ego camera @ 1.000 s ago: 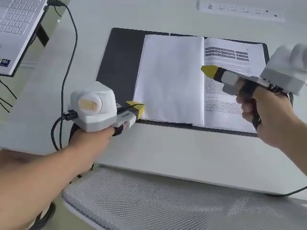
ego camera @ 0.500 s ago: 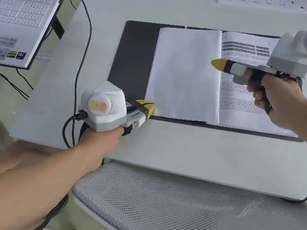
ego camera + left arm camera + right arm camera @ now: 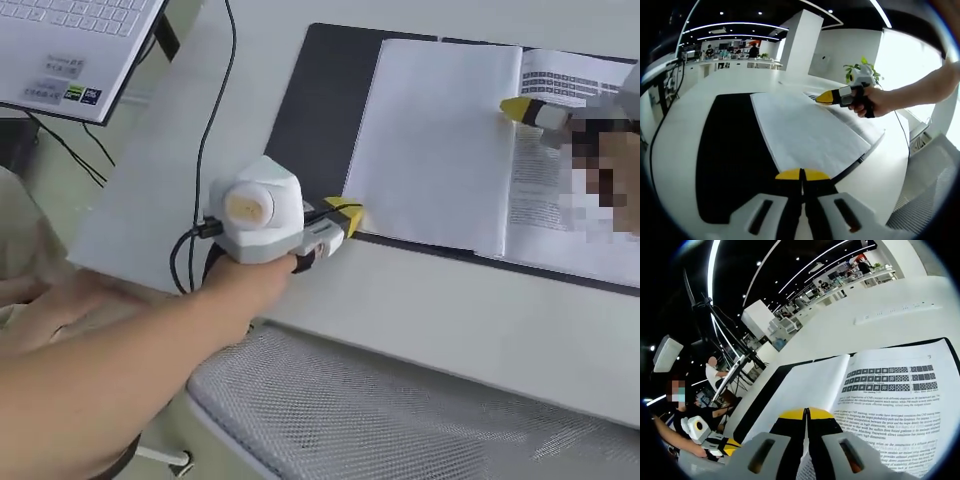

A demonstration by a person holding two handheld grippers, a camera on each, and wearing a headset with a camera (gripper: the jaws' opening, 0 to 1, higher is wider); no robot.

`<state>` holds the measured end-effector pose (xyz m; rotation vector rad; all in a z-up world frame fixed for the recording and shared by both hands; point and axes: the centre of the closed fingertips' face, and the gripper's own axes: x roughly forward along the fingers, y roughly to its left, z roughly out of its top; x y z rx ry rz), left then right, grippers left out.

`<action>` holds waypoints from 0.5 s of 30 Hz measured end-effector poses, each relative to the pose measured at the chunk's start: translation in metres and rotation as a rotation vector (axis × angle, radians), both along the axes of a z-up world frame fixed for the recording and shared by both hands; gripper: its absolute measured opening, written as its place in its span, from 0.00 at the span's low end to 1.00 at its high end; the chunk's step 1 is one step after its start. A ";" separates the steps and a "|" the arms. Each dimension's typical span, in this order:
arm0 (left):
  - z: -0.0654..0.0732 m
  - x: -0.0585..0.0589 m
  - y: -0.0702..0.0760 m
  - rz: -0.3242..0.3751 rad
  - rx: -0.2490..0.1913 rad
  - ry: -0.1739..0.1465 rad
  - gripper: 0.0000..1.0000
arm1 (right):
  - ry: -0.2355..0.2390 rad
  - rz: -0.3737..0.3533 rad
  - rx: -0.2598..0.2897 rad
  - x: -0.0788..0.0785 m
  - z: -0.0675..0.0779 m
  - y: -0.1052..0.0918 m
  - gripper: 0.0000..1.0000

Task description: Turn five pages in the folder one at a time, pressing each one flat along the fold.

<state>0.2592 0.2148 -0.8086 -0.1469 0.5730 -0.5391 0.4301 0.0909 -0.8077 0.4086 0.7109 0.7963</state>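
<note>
Folder (image 3: pixel 312 110) is lying spread on table (image 3: pixel 400 310). Left gripper (image 3: pixel 345 215), jaws pressed together, is sitting at blank page's (image 3: pixel 430 140) near corner. Right gripper (image 3: pixel 520 108), likewise closed, is hovering by fold (image 3: pixel 508 180). Head view's showing laptop (image 3: pixel 70 40); right gripper view, power strip (image 3: pixel 895 312).

Looking down in bright, even, diffuse light, with only faint shadows lying on the white table (image 3: pixel 420 300) and the grey mesh surface (image 3: pixel 400 420) going slightly soft. Bending hard toward the edges in both gripper views, with ceiling light strips (image 3: pixel 790 270) glaring as white streaks against a dark ceiling. Blowing out to plain white around the window (image 3: pixel 910 55) in the left gripper view, yet rendering the printed page (image 3: pixel 900 390) crisply in the right gripper view.
</note>
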 end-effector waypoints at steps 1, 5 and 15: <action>0.000 0.000 0.000 0.000 0.000 -0.001 0.00 | -0.005 0.004 -0.003 0.000 -0.001 0.001 0.00; 0.000 0.001 0.000 0.001 -0.004 -0.002 0.00 | -0.015 0.001 0.006 0.012 -0.001 0.004 0.00; -0.001 0.001 0.001 0.008 -0.019 -0.001 0.00 | -0.026 -0.032 0.012 0.044 -0.001 0.002 0.00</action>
